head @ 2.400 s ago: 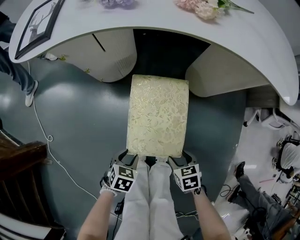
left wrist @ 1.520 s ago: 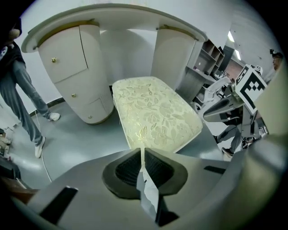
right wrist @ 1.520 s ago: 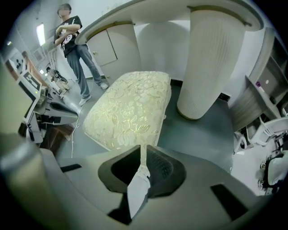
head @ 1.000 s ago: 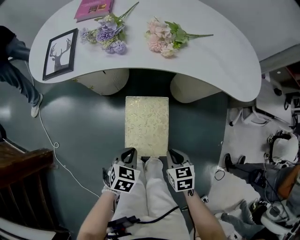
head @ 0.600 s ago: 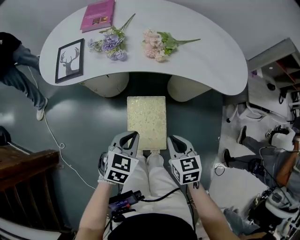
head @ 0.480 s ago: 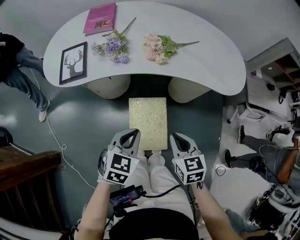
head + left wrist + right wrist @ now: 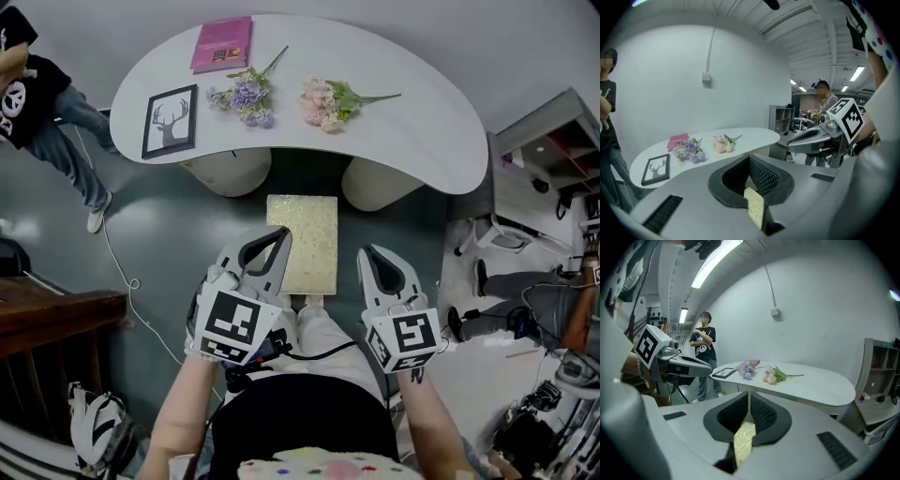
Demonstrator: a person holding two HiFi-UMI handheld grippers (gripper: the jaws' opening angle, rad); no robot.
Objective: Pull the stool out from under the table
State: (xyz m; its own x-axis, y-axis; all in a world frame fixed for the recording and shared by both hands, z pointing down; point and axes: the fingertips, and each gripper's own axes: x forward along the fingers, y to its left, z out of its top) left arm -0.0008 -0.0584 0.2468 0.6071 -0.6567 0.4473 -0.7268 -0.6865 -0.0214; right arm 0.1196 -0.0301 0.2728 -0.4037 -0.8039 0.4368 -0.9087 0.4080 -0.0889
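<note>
At left, left hand-held gripper (image 7: 277, 236): jaws together, nothing between them, held high over the floor. Centre, stool (image 7: 302, 242): standing on the floor, its whole seat showing in front of the counter (image 7: 422, 122), far end near the counter's edge. At right, right hand-held gripper (image 7: 369, 257): likewise closed and empty. Pull judged essentially complete; neither gripper touches the stool.
</note>
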